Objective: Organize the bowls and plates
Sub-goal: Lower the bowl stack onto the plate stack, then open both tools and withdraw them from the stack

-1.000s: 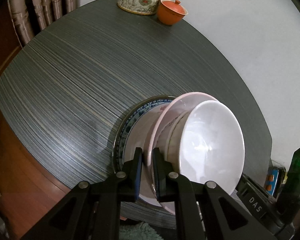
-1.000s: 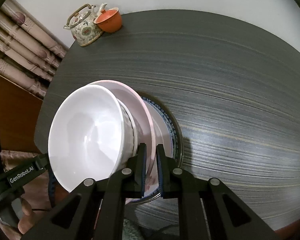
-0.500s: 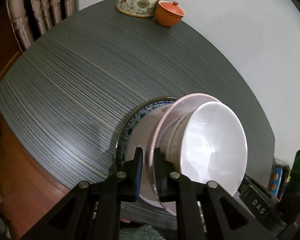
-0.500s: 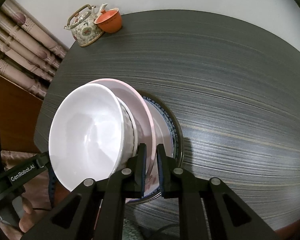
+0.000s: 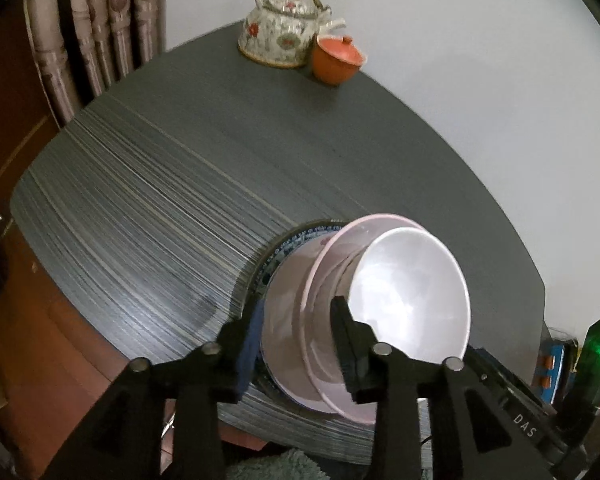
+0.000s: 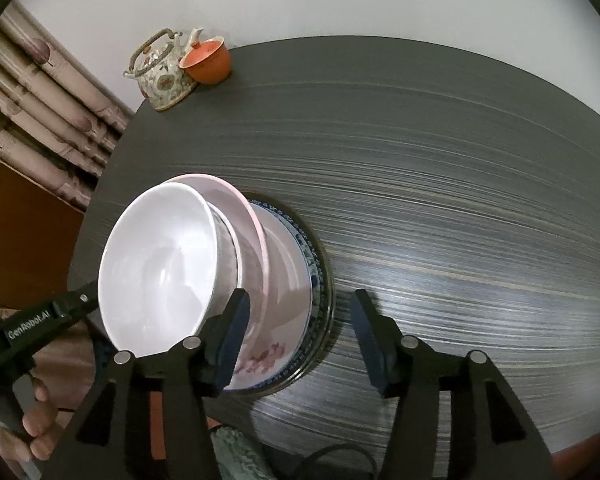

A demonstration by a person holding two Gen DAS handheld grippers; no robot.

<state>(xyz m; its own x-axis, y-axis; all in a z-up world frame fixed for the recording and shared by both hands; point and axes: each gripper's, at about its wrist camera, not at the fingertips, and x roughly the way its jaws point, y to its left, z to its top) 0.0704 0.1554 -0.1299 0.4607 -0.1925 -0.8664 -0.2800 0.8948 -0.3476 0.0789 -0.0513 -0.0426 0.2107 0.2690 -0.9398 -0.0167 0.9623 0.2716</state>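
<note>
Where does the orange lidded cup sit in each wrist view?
Left wrist: orange lidded cup at top centre, on the table's far edge, right of the floral teapot.
Right wrist: the cup at upper left, again right of the teapot.
Shared landmark: the white bowl topping the stacked plates.

A floral teapot [image 5: 286, 26] with a wire handle is parked at the far edge of the dark striped tabletop [image 5: 172, 208], and a lidded orange cup [image 5: 336, 58] is tucked right against the teapot. Curtains [image 6: 40, 120] are seen hanging behind the teapot.
</note>
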